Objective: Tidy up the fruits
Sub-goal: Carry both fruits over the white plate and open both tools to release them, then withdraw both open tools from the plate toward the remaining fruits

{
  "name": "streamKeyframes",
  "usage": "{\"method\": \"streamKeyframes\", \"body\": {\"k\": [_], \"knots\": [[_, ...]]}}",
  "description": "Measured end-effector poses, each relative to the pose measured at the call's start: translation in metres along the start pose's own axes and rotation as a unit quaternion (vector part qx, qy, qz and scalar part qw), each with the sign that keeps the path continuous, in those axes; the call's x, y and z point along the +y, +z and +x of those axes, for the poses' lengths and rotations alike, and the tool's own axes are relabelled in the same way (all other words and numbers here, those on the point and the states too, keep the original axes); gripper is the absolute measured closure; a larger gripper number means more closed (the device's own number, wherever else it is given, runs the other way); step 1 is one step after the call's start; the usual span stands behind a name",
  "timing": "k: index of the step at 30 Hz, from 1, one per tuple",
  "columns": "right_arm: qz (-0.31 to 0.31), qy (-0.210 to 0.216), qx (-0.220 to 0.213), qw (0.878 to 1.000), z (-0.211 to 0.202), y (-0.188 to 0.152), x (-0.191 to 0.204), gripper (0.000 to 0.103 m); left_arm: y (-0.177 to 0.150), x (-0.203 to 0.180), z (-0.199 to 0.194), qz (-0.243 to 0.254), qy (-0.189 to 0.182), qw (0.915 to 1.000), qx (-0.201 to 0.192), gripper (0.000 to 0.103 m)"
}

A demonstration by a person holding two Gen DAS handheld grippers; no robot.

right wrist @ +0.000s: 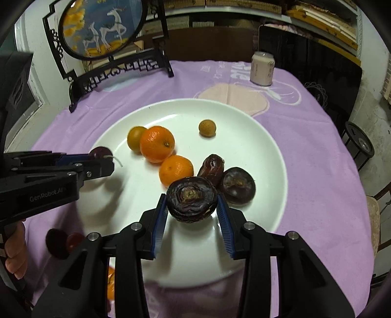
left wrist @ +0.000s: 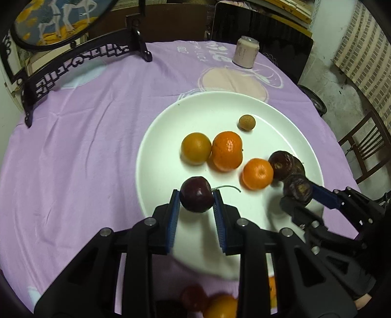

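Both grippers are mid-delivery over the white plate (left wrist: 151, 146): the left gripper (left wrist: 196, 197) clamps a dark cherry (left wrist: 196, 194) between its fingers, the right gripper (right wrist: 193, 200) pinches a wrinkled dark fruit (right wrist: 191, 199), so each next needs lowering and releasing beside like fruits ahead.

A lilac tablecloth (left wrist: 85, 146) printed with pale circles and white lettering fills the middle of both views. At the upper left stands a black carved ornamental stand (right wrist: 117, 73) holding a round picture of white deer (right wrist: 102, 29). A pale pink drink can (left wrist: 245, 51) stands upright on the cloth at the upper right. A wooden chair (left wrist: 361, 151) shows at the right edge, and stacked boards (right wrist: 322, 22) lie along the top right.
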State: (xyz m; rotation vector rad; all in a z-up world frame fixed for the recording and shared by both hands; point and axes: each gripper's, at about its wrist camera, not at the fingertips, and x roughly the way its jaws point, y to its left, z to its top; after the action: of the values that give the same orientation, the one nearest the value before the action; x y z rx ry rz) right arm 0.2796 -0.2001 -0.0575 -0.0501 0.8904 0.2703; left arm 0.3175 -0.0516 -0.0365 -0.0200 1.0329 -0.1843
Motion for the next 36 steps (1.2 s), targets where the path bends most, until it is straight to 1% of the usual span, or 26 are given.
{"method": "streamKeyframes", "body": {"k": [4,5,6,7,8,9,11,12,14,15,17,18,19,23,25,30,36], "knots": [[-0.002,-0.001,0.001,1.0,0.009,0.001,-0.001,0.062,0.006,-0.004,0.014,0.006,0.001,0.9999,0.008,0.075],[-0.001,-0.001,0.0,1.0,0.01,0.002,-0.001,0.061,0.007,-0.004,0.015,0.006,0.003,1.0,0.007,0.071],[0.0,0.0,-0.002,1.0,0.01,0.003,-0.002,0.059,0.009,-0.003,0.016,0.004,0.004,1.0,0.007,0.063],[0.002,0.002,-0.002,1.0,0.01,0.004,-0.002,0.052,0.012,-0.002,0.015,0.0,0.004,1.0,0.002,0.043],[0.002,0.0,-0.004,1.0,0.007,0.004,-0.002,0.05,0.012,-0.001,0.011,-0.004,0.005,1.0,-0.006,0.039],[-0.001,-0.007,-0.01,1.0,0.001,0.004,0.0,0.05,0.013,0.001,0.003,-0.007,0.008,0.9998,-0.017,0.039],[-0.009,-0.02,-0.021,1.0,-0.013,0.002,0.002,0.049,0.011,0.004,-0.013,-0.008,0.001,0.9995,-0.03,0.039],[-0.011,-0.025,-0.028,0.999,-0.024,-0.002,0.003,0.047,0.006,0.007,-0.025,-0.011,-0.002,0.9991,-0.04,0.039],[-0.011,-0.024,-0.041,0.999,-0.048,-0.015,0.006,0.046,-0.006,0.011,-0.045,-0.015,-0.004,0.9982,-0.058,0.038],[-0.009,-0.02,-0.044,0.999,-0.055,-0.021,0.007,0.046,-0.019,0.015,-0.059,-0.019,-0.004,0.9973,-0.071,0.037],[0.002,-0.007,-0.049,0.999,-0.075,-0.043,0.01,0.046,-0.043,0.021,-0.079,-0.025,-0.007,0.9959,-0.087,0.033],[0.006,-0.003,-0.051,0.999,-0.082,-0.052,0.012,0.046,-0.054,0.024,-0.084,-0.029,-0.006,0.9953,-0.092,0.032],[0.012,0.0,-0.051,0.999,-0.087,-0.061,0.014,0.046,-0.072,0.028,-0.092,-0.035,-0.004,0.9946,-0.097,0.032],[0.028,0.012,-0.041,0.999,-0.101,-0.092,0.023,0.046,-0.121,0.043,-0.105,-0.057,0.018,0.9936,-0.096,0.032],[0.028,0.012,-0.039,0.999,-0.105,-0.097,0.029,0.046,-0.14,0.051,-0.108,-0.066,0.015,0.9941,-0.084,0.032],[0.021,0.018,-0.04,0.999,-0.111,-0.105,0.046,0.046,-0.167,0.061,-0.113,-0.073,0.014,0.9945,-0.074,0.032],[0.007,0.011,-0.034,0.999,-0.109,-0.11,0.062,0.046,-0.186,0.064,-0.12,-0.066,0.013,0.9947,-0.077,0.032]]}}
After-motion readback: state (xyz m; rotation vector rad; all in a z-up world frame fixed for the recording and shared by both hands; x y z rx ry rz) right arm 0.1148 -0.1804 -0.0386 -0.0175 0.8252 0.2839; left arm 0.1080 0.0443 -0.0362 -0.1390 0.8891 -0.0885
